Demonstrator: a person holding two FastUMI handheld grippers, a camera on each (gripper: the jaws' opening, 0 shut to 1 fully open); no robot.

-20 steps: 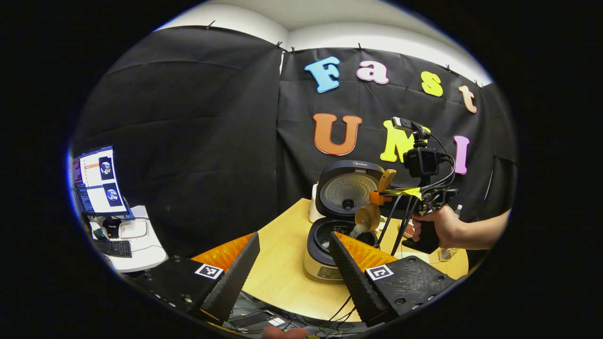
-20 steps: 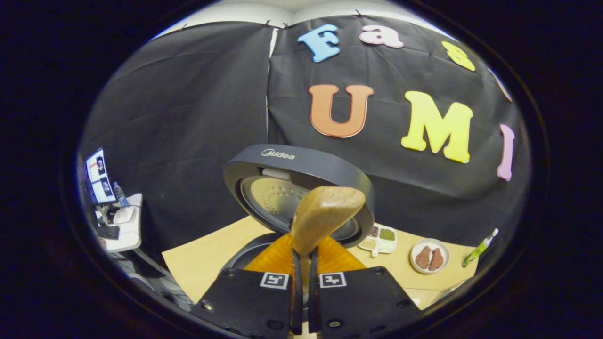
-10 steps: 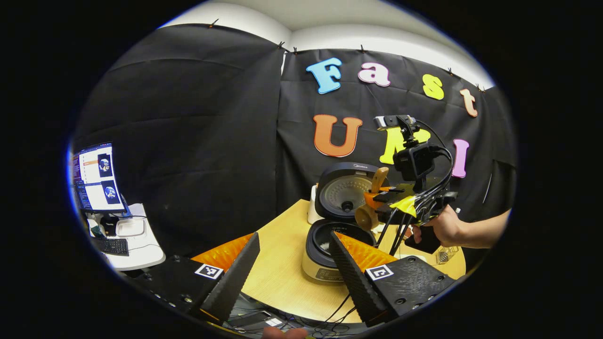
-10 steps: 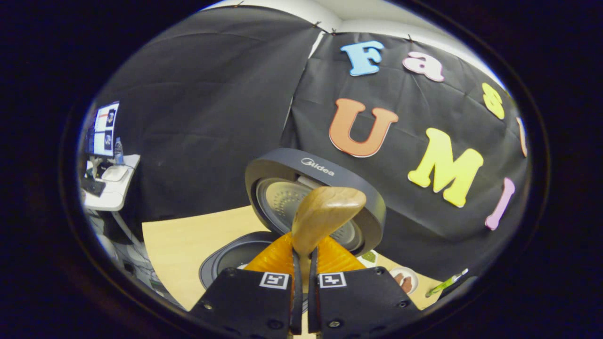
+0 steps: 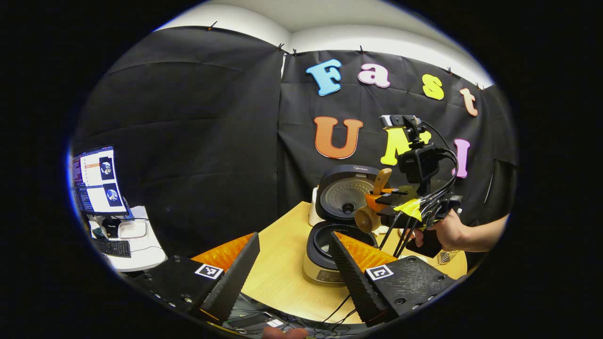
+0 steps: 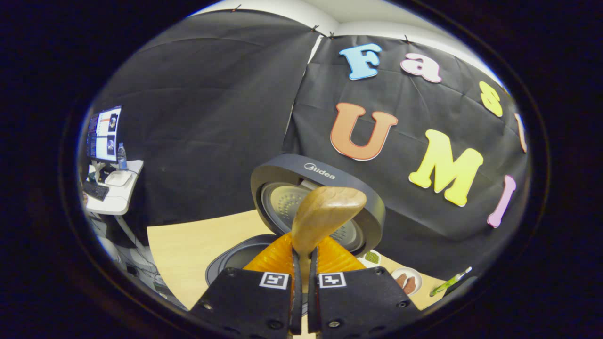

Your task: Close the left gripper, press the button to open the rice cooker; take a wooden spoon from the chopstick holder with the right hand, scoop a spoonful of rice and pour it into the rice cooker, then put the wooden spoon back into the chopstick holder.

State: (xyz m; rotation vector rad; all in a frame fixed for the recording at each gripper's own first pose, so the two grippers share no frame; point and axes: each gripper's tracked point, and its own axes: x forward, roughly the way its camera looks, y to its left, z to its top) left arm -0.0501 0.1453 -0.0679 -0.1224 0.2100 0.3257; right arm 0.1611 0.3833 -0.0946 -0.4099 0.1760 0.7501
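Left gripper view first. My left tongs [image 5: 292,268] are spread wide with nothing between them, parked low at 6 o'clock over the near edge of the surface [image 5: 282,263]. The rice cooker [image 5: 337,235] sits just past them at about 5 o'clock from centre, lid standing up, pot open. Above the pot's right rim, at roughly 4 o'clock, I can see the right tongs [image 5: 379,202] in the person's hand [image 5: 447,230], pinching the wooden spoon [image 5: 372,207].

The spoon's long axis runs steeply from about 1 o'clock down to 7 o'clock: handle end up near the lid, bowl down and hanging over the cooker. The bowl faces toward me and looks tipped, so I'd guess the rice is out, though I can't really see into it.

What could bite me here: the chopstick holder is somewhere low right behind the hand, a wire thing I can barely make out, so putting the spoon back means a swing past that raised lid. Clip the lid with the handle end and the spoon could twist in the grip.

Right gripper view. The tongs [image 6: 302,263] are pressed together on the spoon's shaft, and the handle end [image 6: 327,212] sticks up toward 12 o'clock right in front of the lid [image 6: 372,202]. The grip looks narrow on a smooth round stick, so a quick turn might let it slide or rotate. The bowl is hidden below, so any stuck grains could drop on the surface on the way over.
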